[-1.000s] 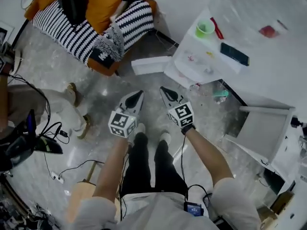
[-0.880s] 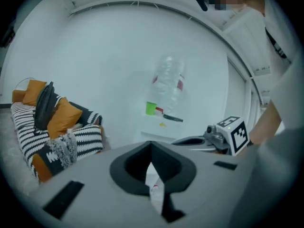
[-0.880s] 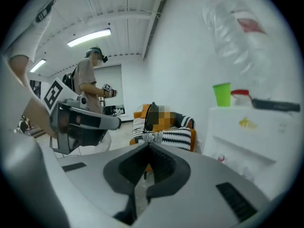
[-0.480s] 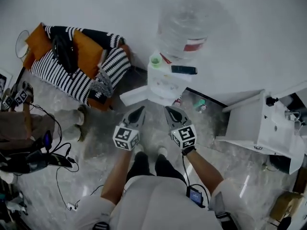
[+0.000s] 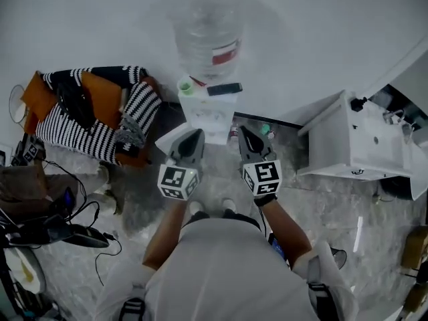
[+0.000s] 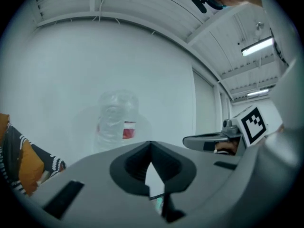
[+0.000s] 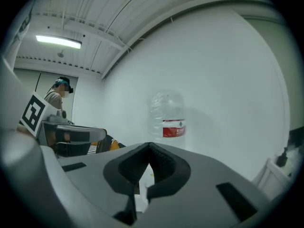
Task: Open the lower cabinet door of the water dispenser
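Two grippers, both with jaws pressed together on nothing: the left gripper (image 5: 194, 136) and right gripper (image 5: 245, 132) hover on the near side of the water dispenser (image 5: 204, 112), which stands against the far wall. Its lower door sits low on the front (a white panel (image 5: 175, 139) juts out at the left foot, possibly that door), so I'd bring one gripper down, part its jaws and hook the door's edge. Count: one dispenser, one bottle (image 5: 204, 35), one green cup (image 5: 185, 85), one striped armchair (image 5: 100, 119).

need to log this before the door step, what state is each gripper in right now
Left gripper: closed, jaws together, holding nothing.
Right gripper: closed, jaws together, holding nothing.
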`<state>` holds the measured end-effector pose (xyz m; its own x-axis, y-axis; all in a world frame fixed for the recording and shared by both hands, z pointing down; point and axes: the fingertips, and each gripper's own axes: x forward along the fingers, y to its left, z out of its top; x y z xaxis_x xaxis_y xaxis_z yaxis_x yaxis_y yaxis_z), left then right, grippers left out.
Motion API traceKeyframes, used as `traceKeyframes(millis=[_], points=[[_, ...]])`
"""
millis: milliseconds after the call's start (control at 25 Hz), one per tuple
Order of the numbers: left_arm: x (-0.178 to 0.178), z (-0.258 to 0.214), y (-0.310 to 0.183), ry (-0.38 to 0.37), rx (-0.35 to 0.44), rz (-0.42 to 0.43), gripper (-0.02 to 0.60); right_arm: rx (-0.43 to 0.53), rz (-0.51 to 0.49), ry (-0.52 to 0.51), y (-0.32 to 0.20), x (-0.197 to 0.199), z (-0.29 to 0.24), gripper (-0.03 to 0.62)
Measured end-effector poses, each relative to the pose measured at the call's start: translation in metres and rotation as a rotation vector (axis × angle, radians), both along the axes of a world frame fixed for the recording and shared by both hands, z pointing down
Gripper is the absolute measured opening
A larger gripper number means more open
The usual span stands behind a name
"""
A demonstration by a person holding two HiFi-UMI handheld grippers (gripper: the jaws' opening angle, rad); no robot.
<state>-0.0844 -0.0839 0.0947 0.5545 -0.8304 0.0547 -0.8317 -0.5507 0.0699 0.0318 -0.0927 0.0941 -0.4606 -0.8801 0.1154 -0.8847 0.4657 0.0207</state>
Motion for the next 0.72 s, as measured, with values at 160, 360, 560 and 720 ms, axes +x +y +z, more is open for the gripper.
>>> traceKeyframes(millis=[160, 360, 560, 720], points=[[0.018, -0.016, 0.007, -0.019, 0.037, 0.041, 0.002, -0.009, 0.053, -0.088, 0.007, 0.015, -0.011, 0.011], [0.022, -0.028, -0.004, -0.017, 0.049, 0.062, 0.002, -0.006, 0.060, -0.069, -0.003, 0.015, -0.014, 0.011], [0.023, -0.025, 0.006, -0.030, 0.052, 0.053, 0.002, -0.001, 0.042, -0.075, 0.005, 0.012, -0.011, 0.011], [0.020, -0.025, 0.012, -0.029, 0.047, 0.033, 0.002, 0.006, 0.016, -0.075, 0.008, 0.009, -0.013, 0.009]])
